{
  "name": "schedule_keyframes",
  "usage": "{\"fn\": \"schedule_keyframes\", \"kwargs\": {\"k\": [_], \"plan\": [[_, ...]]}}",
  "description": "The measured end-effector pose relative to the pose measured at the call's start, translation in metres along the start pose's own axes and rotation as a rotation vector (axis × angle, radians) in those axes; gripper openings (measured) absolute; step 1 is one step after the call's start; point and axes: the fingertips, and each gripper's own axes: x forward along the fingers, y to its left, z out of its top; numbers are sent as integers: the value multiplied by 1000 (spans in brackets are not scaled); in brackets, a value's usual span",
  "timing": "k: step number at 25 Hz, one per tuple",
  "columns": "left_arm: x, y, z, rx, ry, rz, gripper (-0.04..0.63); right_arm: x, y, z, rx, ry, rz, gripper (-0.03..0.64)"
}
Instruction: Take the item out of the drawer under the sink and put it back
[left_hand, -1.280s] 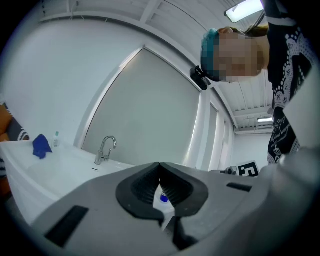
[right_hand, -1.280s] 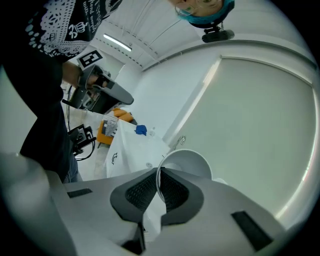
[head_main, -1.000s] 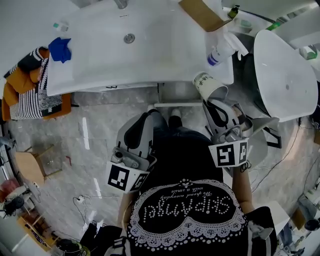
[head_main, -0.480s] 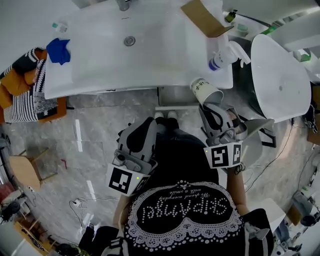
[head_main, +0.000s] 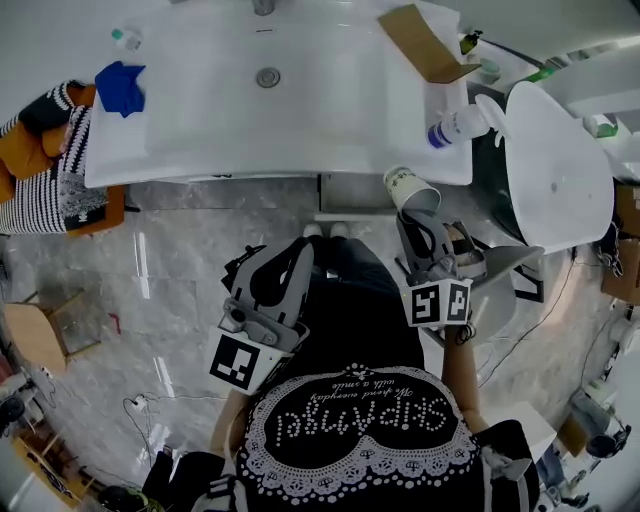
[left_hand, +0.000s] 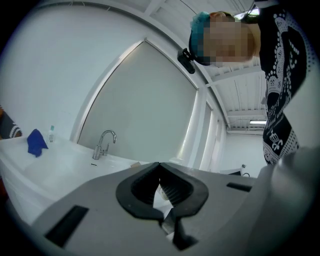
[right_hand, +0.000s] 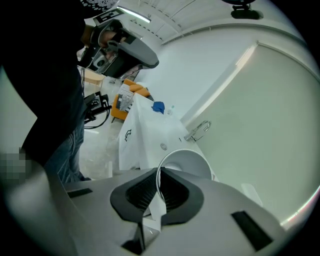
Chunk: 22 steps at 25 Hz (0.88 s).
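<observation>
A white paper cup (head_main: 410, 187) with dark print hangs tilted just below the front edge of the white sink basin (head_main: 200, 130). My right gripper (head_main: 420, 207) is shut on its rim. In the right gripper view the cup (right_hand: 190, 162) opens toward the camera, with its thin wall pinched between the jaws of that gripper (right_hand: 159, 186). My left gripper (head_main: 292, 250) is held lower at the person's left side, over the grey floor. In the left gripper view its jaws (left_hand: 160, 166) meet at the tips with nothing between them. I cannot make out the drawer under the sink.
On the sink counter lie a blue cloth (head_main: 120, 87), a brown cardboard piece (head_main: 425, 42) and a spray bottle (head_main: 455, 125). The faucet (head_main: 263, 6) is at the back. A large white rounded fixture (head_main: 555, 170) stands at the right, and striped and orange cloth (head_main: 40, 170) at the left.
The head view has shifted slightly. The right gripper and the cup have come a little lower and nearer the body, with the grip unchanged. The left gripper has barely moved.
</observation>
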Motion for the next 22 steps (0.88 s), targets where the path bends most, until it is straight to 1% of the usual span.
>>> {"fn": "schedule_keyframes", "kwargs": {"k": [3,6,9,13,18,22], "plan": [[-7,8,2,4,-17,5,5,8,5,-1,-1,18,3,26],[-13,13,5,13,-43,-9,5,12,8,3,5,18,5,26],[-13,16,3,-2,-14,-8,5,16,13,9,11,14,14,26],[-14,21,3,-21,4,1,5,20,22,14,13,16,36,26],[-11,28,8,-50,-19,9,5,26,29,15,20,25,57,26],[-6,23,6,-46,-16,1,5,27,30,9,37,25,62,26]]}}
